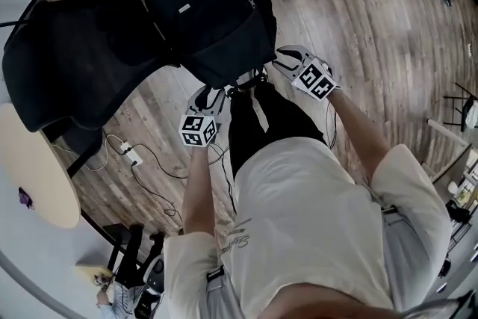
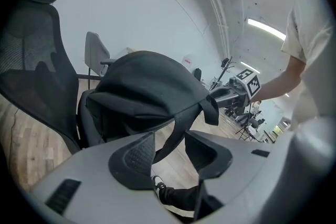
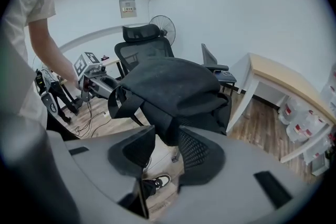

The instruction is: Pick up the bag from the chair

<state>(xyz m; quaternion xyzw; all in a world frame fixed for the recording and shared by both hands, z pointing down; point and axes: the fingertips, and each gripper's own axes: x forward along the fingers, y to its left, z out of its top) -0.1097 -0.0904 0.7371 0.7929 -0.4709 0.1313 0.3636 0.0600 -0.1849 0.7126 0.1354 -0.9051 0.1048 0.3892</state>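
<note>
1. The black fabric bag (image 1: 213,11) sits on the seat of the black mesh office chair (image 1: 75,60), with its zip pulls showing on top. The chair's backrest leans away to one side of the bag.
2. The chair stands on a brown wood-plank floor (image 1: 336,4). I stand right in front of it in a white shirt and black trousers.
3. My left gripper (image 2: 169,150) is low at the bag's near edge, and its fingers (image 2: 132,157) are spread wide apart.
4. A black strap (image 2: 177,131) of the bag hangs down through the gap between those fingers, nearer the left-hand one. It is not squeezed, and I cannot tell whether it brushes that pad.
5. My right gripper (image 3: 167,148) is at the other near corner of the bag, and its fingers (image 3: 199,153) are likewise wide apart.
6. A dark hanging fold (image 3: 164,123) of the bag dips between the right fingertips and is not clamped.
7. In the head view, the two marker cubes sit on either side of my legs, just below the bag's front edge.
8. A white power strip (image 1: 133,155) with trailing cables lies on the floor near the chair's base, to the left of my legs.
</note>
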